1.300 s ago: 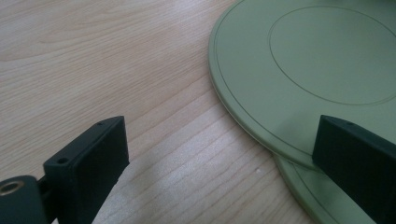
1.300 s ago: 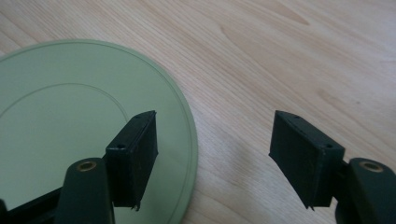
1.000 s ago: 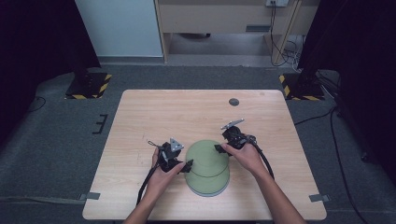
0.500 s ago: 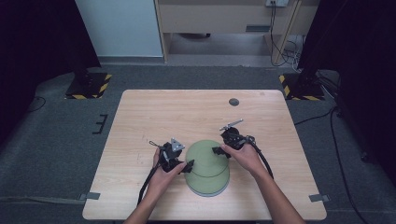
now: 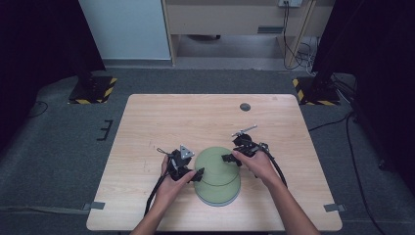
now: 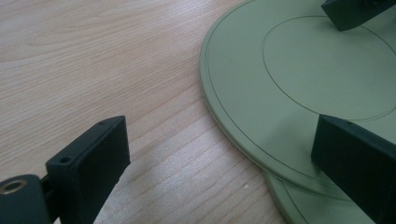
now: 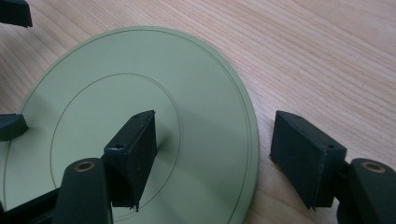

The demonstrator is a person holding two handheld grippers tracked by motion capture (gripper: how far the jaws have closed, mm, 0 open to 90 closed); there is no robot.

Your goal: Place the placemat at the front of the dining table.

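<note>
Two pale green round plates lie stacked near the table's front edge. The top plate (image 5: 218, 166) (image 6: 299, 70) (image 7: 135, 116) sits shifted back on the lower plate (image 5: 220, 197) (image 6: 303, 205). My left gripper (image 5: 198, 175) (image 6: 224, 140) stands open astride the top plate's left rim, one jaw over the bare wood and one over the plate. My right gripper (image 5: 227, 158) (image 7: 217, 130) is open astride the right rim, one jaw above the plate's inner ring and the other beside the rim over the table. Neither pair of pads presses the plate.
The wooden table (image 5: 161, 122) has a small dark disc (image 5: 245, 106) near its back edge. Yellow-and-black striped stand bases (image 5: 93, 90) (image 5: 313, 93) rest on the grey floor behind both back corners. Cables trail at the right.
</note>
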